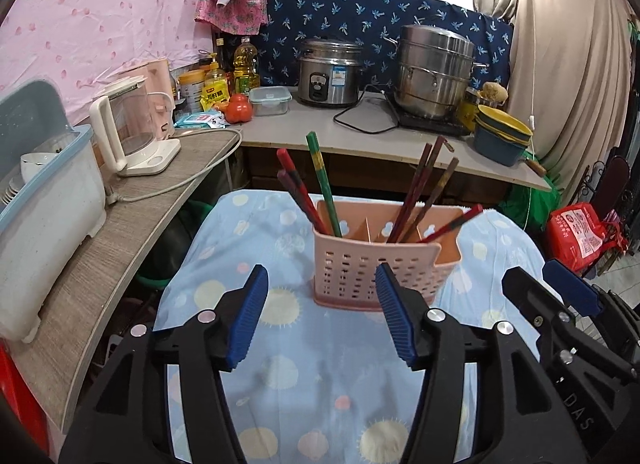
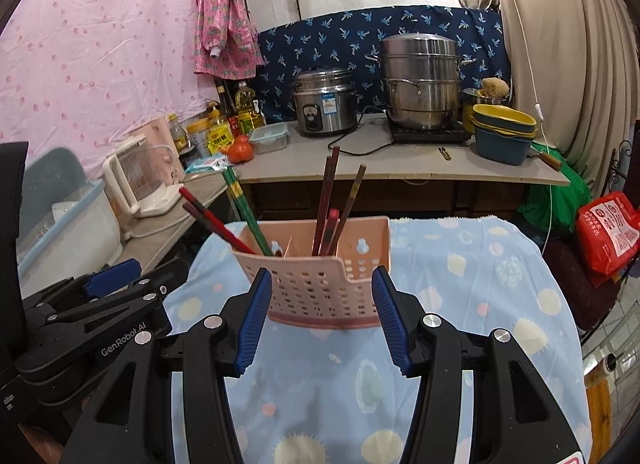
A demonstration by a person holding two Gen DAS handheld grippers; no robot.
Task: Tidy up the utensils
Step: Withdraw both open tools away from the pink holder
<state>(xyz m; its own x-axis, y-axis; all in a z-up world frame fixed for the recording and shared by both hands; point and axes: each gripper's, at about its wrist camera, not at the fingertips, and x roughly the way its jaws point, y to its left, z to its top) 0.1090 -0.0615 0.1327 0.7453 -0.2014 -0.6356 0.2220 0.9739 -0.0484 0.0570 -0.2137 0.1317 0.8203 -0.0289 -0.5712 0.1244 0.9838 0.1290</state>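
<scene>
A pink slotted utensil holder (image 1: 372, 264) stands upright on the table's pale blue spotted cloth (image 1: 320, 364). Several chopsticks stick out of it: a green one (image 1: 322, 180) and red ones (image 1: 296, 188) in its left compartment, brown ones (image 1: 424, 184) further right. My left gripper (image 1: 322, 276) hangs open just short of the holder, nothing between its blue pads. My right gripper (image 1: 540, 276) sits to the holder's right. In the right wrist view the holder (image 2: 320, 284) lies just beyond my open right gripper (image 2: 322, 280), apart from the pads; the left gripper (image 2: 144, 272) is at the lower left.
A curved wooden counter (image 1: 132, 232) on the left carries a dish rack (image 1: 44, 204) and a kettle (image 1: 128, 132). The back counter (image 1: 304, 128) holds a rice cooker (image 1: 328, 76), a steamer pot (image 1: 436, 72), stacked bowls (image 1: 500, 136), bottles and a tomato (image 1: 239, 108). A red bag (image 1: 576, 236) lies on the right.
</scene>
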